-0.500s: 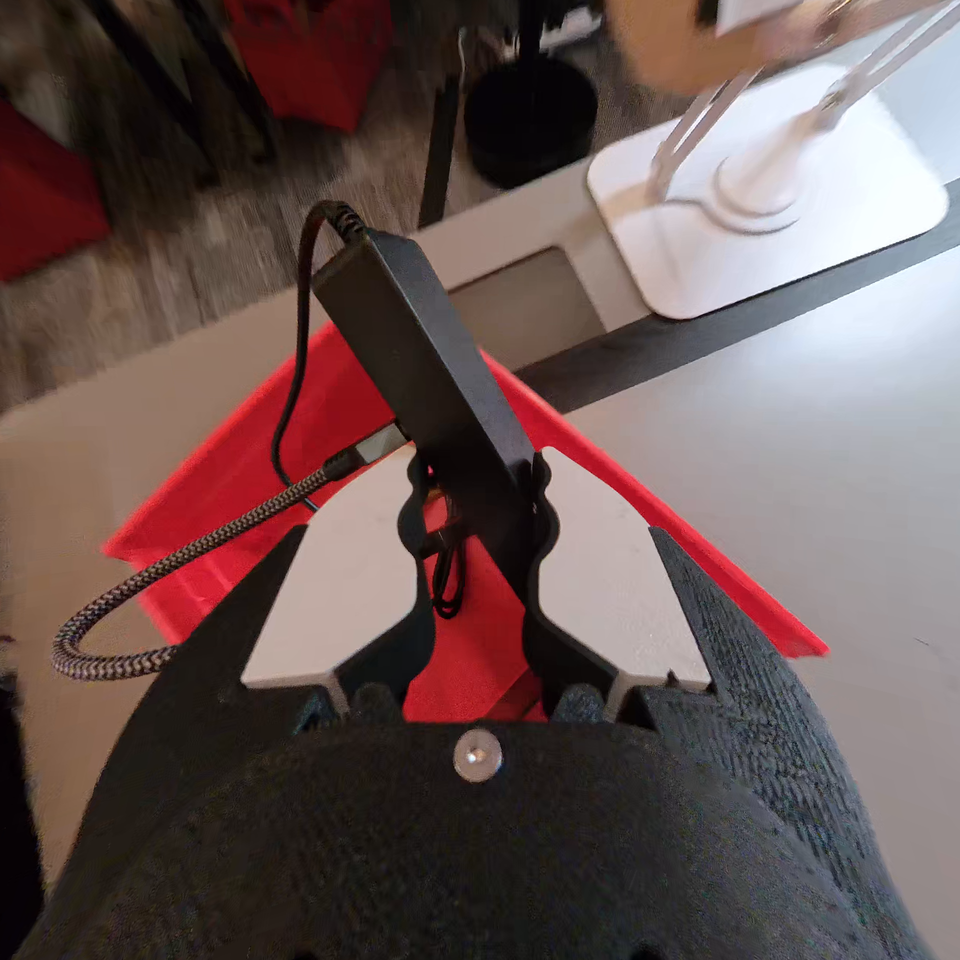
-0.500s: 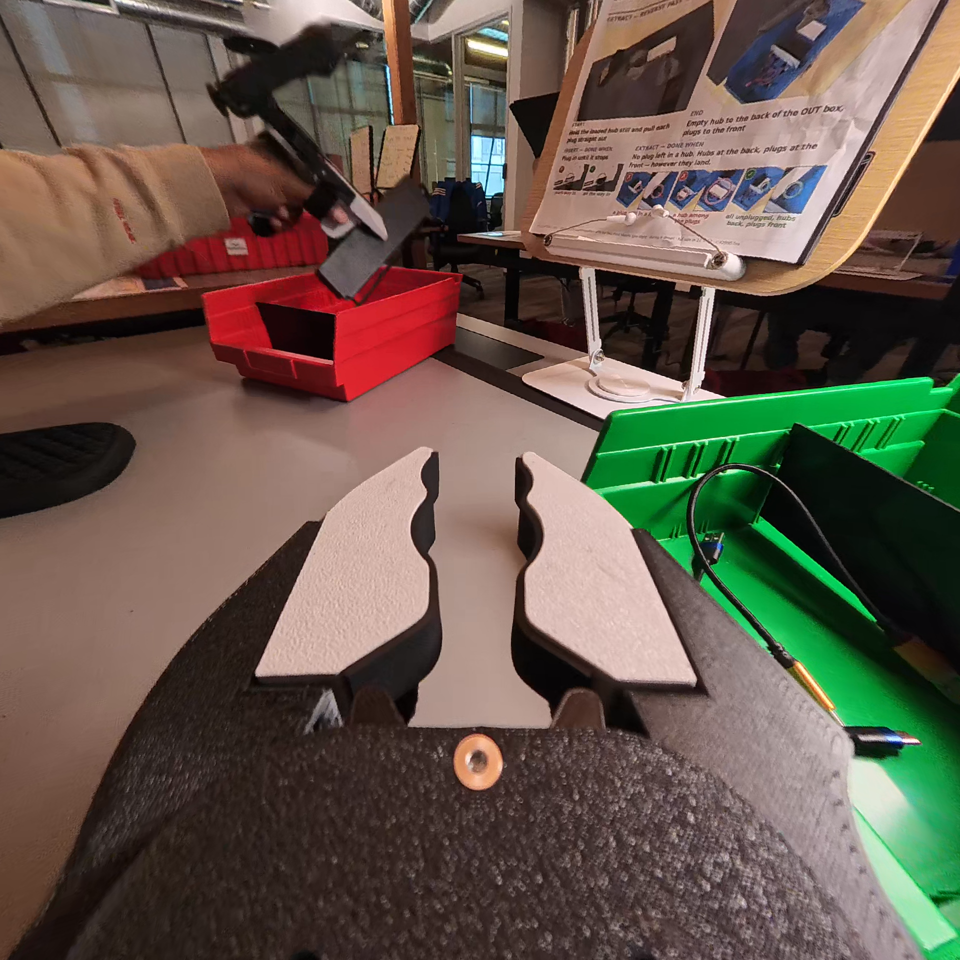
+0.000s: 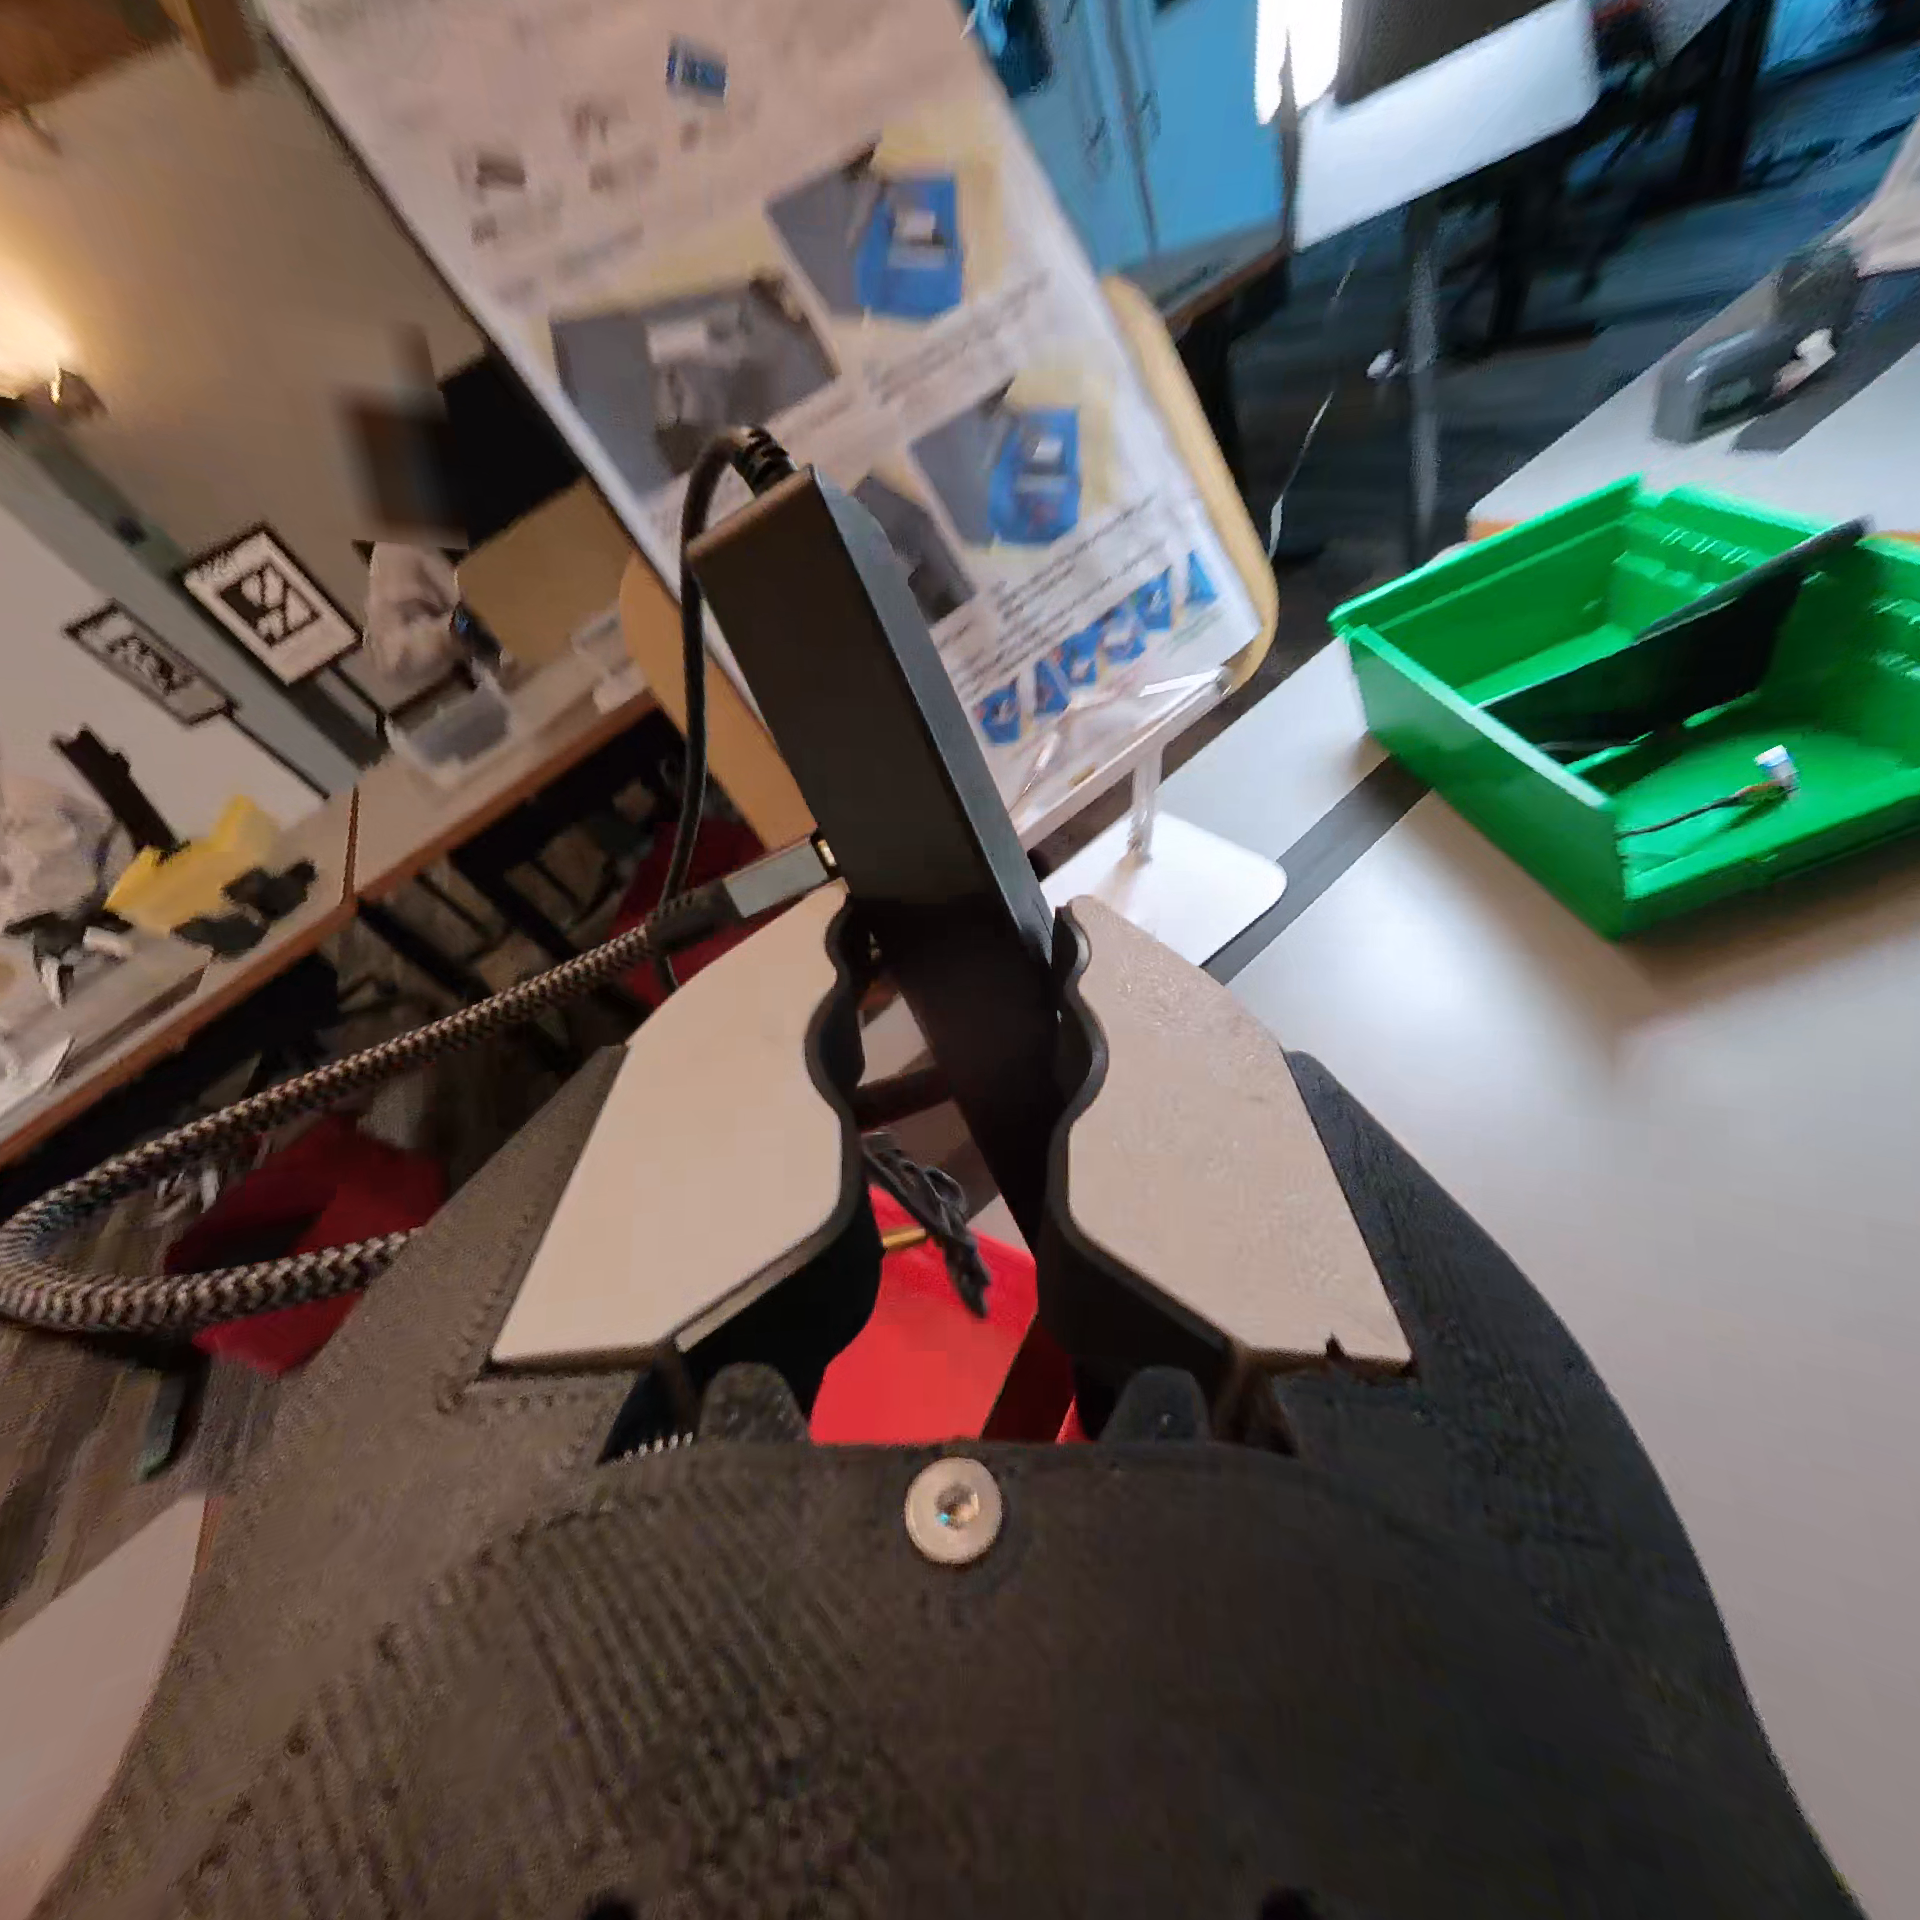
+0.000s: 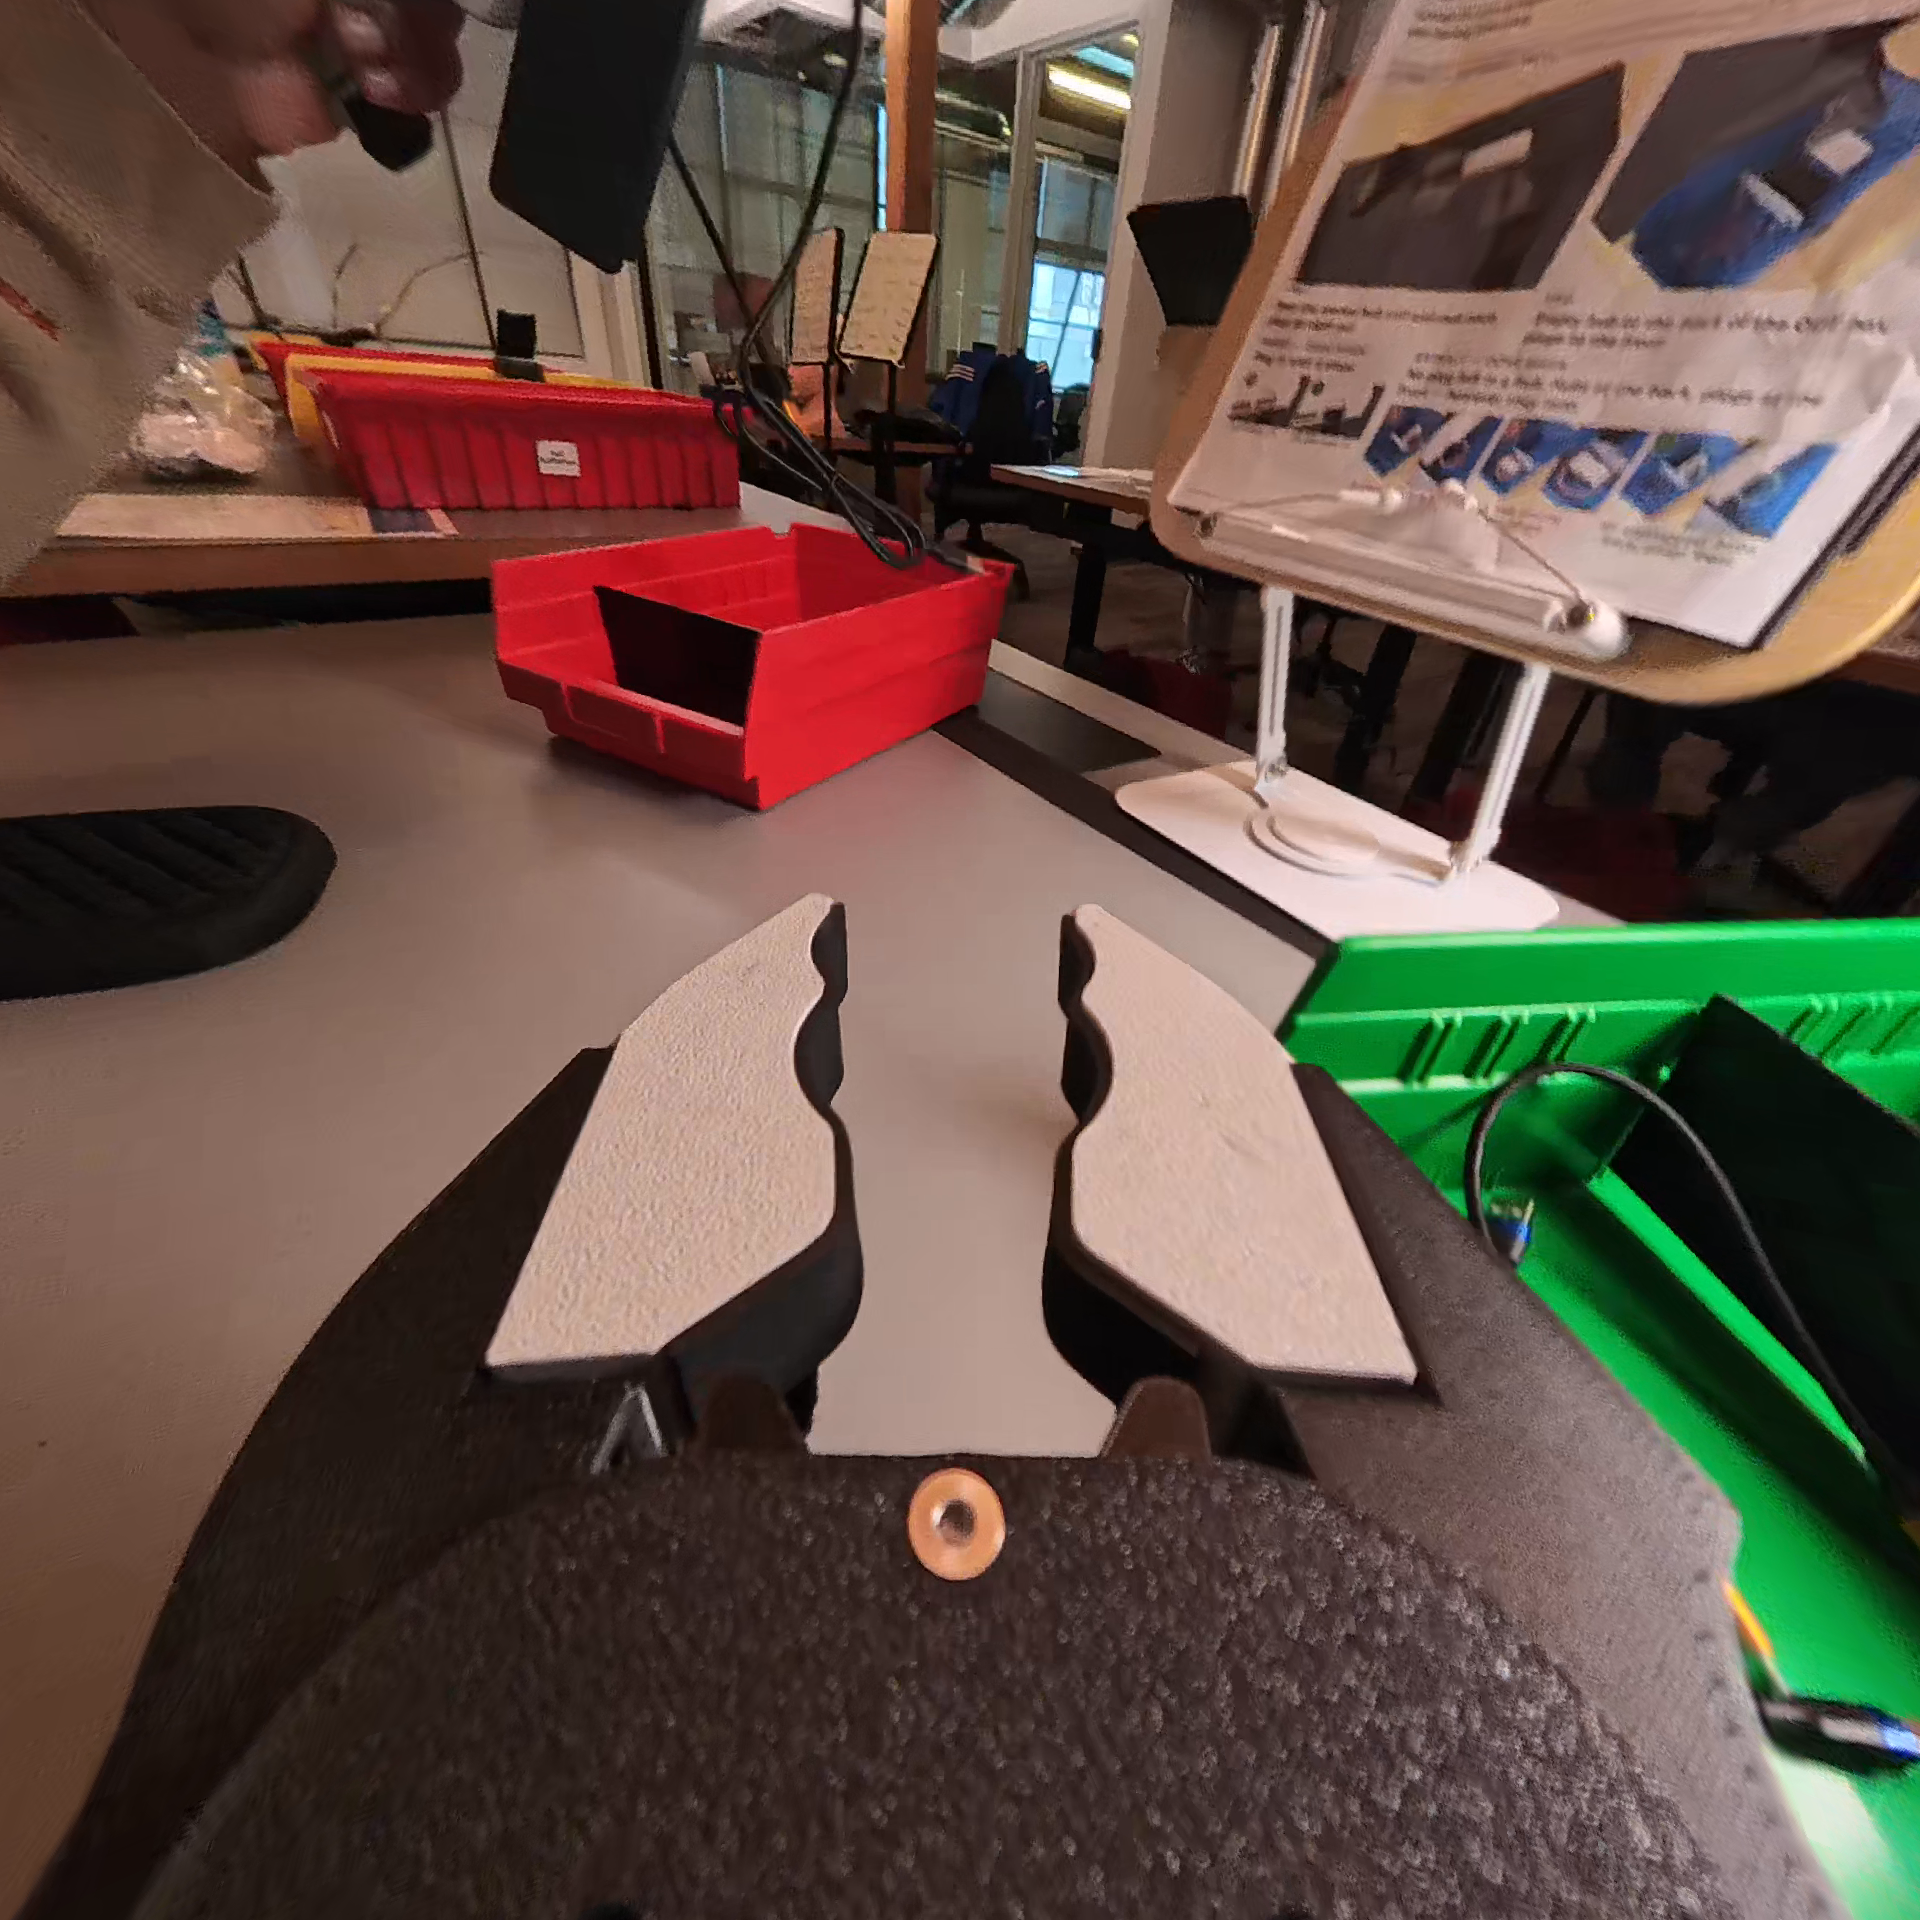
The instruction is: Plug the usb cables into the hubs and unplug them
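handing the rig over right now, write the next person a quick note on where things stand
Left gripper: shut on the black usb hub, held up in the air; a braided cable is plugged into the hub's side, and the hub's own thin lead hangs toward the red bin.
Right gripper: open and empty, low over the grey table beside the green bin.
Green bin: holds loose cables and a black divider.
Done: hub lifted out of the red bin.
Left: likely pull the braided plug with the right gripper, then sort the parts.

Both grippers: black textured bodies, pale grey jaws w/ black wavy edges, center screw; cream sleeve [image 4: 94, 260].
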